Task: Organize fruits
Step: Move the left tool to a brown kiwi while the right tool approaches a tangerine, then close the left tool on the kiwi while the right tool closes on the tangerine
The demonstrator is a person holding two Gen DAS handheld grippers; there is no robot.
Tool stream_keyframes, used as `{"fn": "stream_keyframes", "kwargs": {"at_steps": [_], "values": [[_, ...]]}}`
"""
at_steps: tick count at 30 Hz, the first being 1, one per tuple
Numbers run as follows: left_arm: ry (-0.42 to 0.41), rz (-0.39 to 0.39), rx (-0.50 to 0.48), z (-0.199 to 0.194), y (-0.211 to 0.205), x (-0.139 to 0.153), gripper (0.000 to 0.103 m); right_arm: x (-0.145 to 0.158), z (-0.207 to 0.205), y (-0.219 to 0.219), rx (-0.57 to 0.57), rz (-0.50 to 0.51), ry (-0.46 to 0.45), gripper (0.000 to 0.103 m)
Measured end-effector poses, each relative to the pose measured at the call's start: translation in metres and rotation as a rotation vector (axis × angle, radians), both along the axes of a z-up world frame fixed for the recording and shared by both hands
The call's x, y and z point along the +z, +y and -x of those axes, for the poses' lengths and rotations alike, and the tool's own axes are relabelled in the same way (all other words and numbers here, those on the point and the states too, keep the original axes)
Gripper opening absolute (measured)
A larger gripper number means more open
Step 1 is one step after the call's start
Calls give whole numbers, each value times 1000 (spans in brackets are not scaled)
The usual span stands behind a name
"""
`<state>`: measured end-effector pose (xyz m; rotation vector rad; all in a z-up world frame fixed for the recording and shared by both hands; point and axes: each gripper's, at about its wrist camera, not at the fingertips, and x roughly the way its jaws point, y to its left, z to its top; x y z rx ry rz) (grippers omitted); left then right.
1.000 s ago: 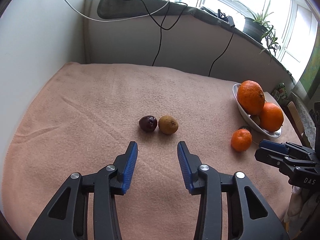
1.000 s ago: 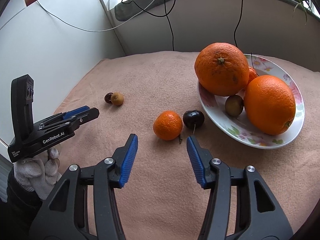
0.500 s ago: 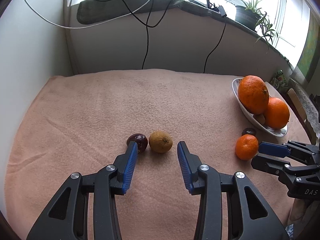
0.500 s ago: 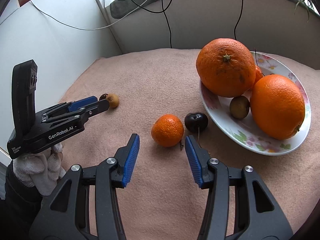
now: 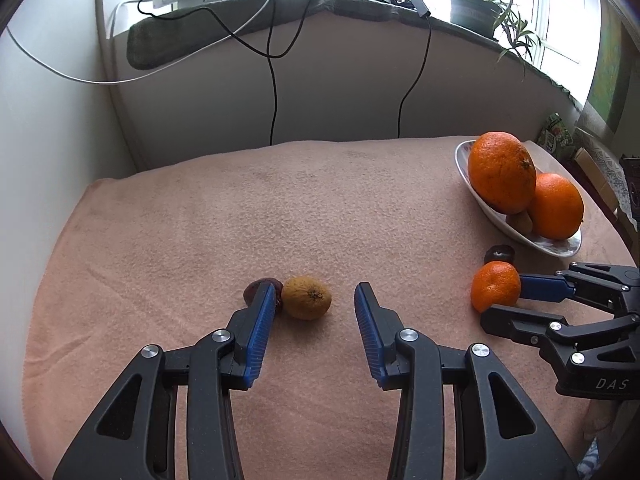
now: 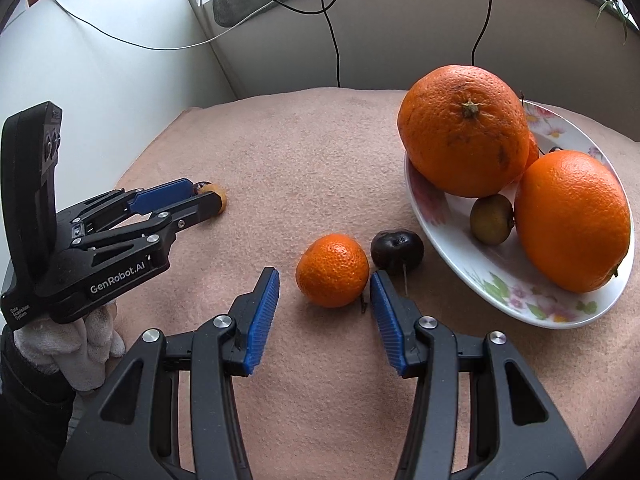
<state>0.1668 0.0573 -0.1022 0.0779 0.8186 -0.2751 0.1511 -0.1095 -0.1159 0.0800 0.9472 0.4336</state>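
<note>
Right wrist view has our right gripper (image 6: 324, 292), jaws spread, nosing up to the small tangerine (image 6: 332, 270) at centre frame, light, firm, best pinched across its middle, while our left gripper (image 5: 315, 300), likewise spread, frames the brown fruit (image 5: 306, 297).

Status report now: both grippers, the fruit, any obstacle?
Left gripper open, at brown fruit. Right gripper open, at mandarin. Dark fruit touches mandarin, beside plate.

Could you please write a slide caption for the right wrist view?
Open right gripper approaching a mandarin beside a floral plate of oranges.
</note>
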Motion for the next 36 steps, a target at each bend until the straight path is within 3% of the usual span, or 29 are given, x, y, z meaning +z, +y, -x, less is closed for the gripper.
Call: {"fn": "stream_keyframes", "kwargs": {"at_steps": [4,15,21,36], "values": [[8,-3,-6,-1,-4,-3,36,-2,-2,2,0,0,5,43],[13,-26,3,-15,-5,-8,36,-8,-10,2,0,-8,10,39],[4,-38,12,-18,-4,-9,27,-7,-10,1,1,-18,12,39],[-17,19,8,-5,2,0,25,-3,-1,-6,14,-54,5,38]]}}
